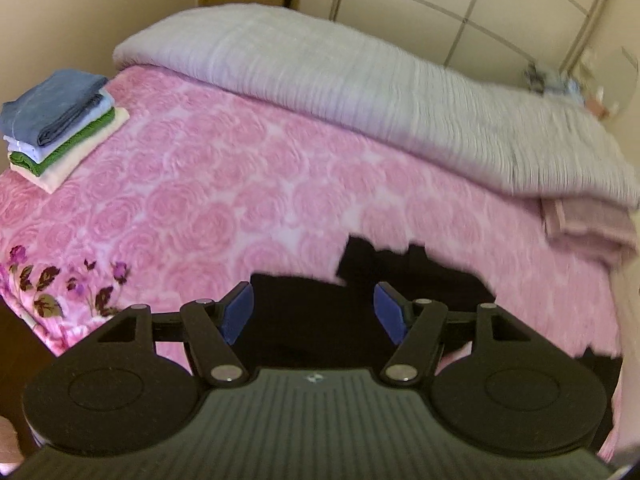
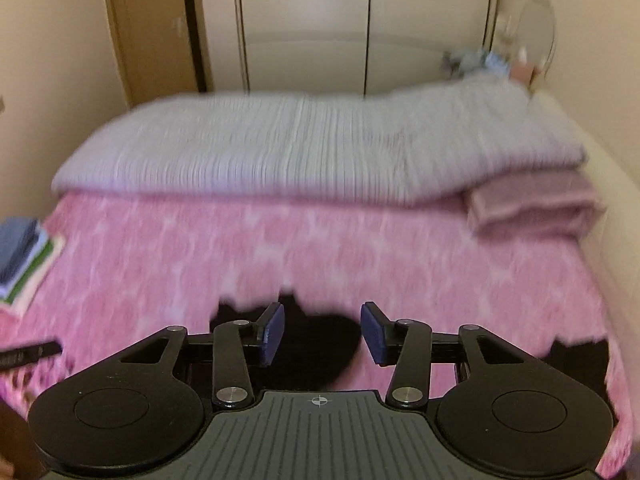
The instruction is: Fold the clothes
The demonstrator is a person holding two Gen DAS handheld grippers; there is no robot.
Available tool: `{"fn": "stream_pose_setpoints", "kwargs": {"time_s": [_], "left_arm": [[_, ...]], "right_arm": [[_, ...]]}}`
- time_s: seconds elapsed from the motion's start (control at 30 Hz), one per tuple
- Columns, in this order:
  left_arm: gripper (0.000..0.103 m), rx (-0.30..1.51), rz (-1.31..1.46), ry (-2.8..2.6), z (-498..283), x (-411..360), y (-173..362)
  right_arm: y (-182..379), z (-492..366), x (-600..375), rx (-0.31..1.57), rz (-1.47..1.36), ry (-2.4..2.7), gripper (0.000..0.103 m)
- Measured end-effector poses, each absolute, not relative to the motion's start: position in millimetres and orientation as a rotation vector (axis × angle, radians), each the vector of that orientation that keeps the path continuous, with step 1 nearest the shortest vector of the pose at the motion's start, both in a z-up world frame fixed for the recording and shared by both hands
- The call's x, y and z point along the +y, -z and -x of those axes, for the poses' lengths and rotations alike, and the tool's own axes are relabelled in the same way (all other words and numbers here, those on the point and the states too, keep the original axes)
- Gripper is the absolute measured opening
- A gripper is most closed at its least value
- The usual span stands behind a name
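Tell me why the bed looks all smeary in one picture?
Right wrist view: motion blur smears the pink rose-patterned blanket and grey ribbed quilt. Left wrist view: sharper, the stack of folded clothes reads clearly, only its right side streaks. Both views: fisheye bends the walls.

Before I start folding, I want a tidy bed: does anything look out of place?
Only the black garment at the near edge: crumpled, unfolded. The folded stack sits neat on the pink blanket.
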State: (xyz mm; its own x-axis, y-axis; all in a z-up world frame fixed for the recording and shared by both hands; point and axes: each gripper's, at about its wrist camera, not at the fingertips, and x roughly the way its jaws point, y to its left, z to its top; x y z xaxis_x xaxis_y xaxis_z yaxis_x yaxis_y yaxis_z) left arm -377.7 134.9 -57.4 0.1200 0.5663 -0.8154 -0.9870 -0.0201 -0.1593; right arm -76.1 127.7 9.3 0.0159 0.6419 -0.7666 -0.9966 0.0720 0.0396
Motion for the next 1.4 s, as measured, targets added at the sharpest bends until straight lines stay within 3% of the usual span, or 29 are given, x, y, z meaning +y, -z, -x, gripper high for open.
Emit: {"fn": "stream_pose_setpoints", "kwargs": {"time_s": [0.27,0.97,1.4], "left_arm": [[0.063,0.775,0.834,-1.353,334,81,72],[0.063,0.797,0.799,-1.435,318,-73,68],[0.063,0.766,0.775,-1.463,319,-115,57]], "right_arm": [[26,55,56,0.863,0.693,-1.415,0.047],[39,42,-79,0.923,0.730,-1.492,0.047],[38,50,-114,0.905,0.744,-1.528,0.047]]}}
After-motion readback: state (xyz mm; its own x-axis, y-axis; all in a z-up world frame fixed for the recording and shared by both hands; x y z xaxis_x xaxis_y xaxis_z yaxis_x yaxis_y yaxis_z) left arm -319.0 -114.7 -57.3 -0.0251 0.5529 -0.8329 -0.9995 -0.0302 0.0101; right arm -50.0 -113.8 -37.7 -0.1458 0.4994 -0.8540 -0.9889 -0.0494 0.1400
